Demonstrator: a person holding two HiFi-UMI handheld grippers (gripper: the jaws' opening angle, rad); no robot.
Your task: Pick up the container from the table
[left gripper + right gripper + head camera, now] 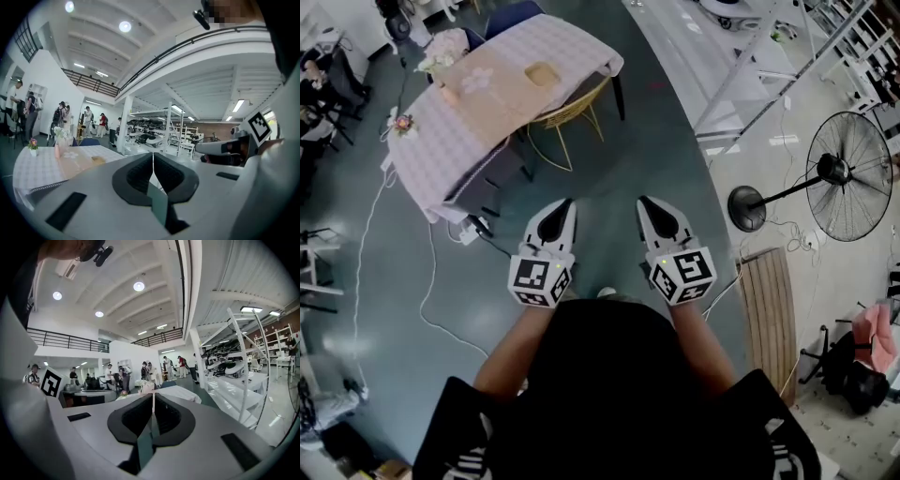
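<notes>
A small tan container (542,73) sits on a beige mat on the table (450,150) with a checked cloth, far ahead of me at upper left. In the left gripper view the container (98,160) shows small on the table (33,171). My left gripper (567,203) and right gripper (643,202) are held side by side in front of my body, well short of the table, both shut with nothing between their jaws. The jaws meet in a thin line in the left gripper view (153,159) and in the right gripper view (153,401).
A wire chair (567,114) stands at the table's near side. A vase with flowers (441,56) and a small flower pot (401,123) stand on the table. A standing fan (834,178) and a wooden bench (767,309) are at right. Cables (427,281) lie on the floor. People stand far off.
</notes>
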